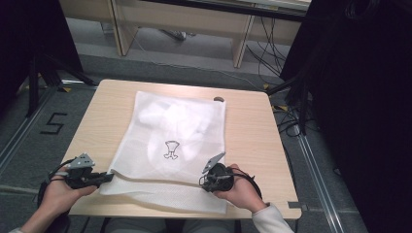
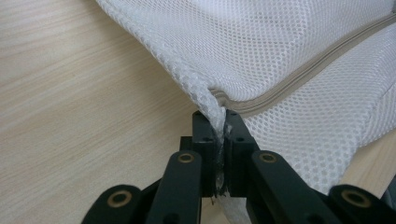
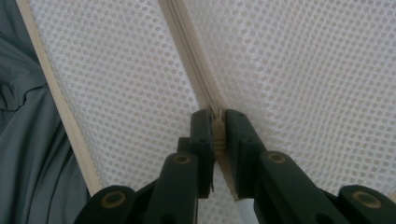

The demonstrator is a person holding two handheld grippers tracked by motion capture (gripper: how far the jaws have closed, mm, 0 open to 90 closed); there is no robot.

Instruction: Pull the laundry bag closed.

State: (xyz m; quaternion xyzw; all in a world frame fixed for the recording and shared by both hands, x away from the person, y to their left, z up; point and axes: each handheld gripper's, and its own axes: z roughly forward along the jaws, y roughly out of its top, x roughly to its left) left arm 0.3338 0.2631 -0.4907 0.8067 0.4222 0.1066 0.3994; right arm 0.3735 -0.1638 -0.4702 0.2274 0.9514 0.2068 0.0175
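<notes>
1. Black left tongs (image 2: 219, 135) are clamped on the near-left corner of a white mesh zip-up laundry bag (image 1: 172, 136), at the end of its beige zipper (image 2: 299, 81).
2. Right tongs (image 3: 217, 133) pinch the zipper's small pull tab (image 3: 217, 130), near the bag's near-right corner.
3. Between them, the zipper runs along the near edge of the light wooden surface (image 1: 248, 126); each hand is at its own end.
4. Beyond lie grey floor and dark cables.

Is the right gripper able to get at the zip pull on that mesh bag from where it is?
Probably yes: the right gripper already has its jaws shut on what looks like the zip pull of the mesh bag, and nothing lies in the way.
</notes>
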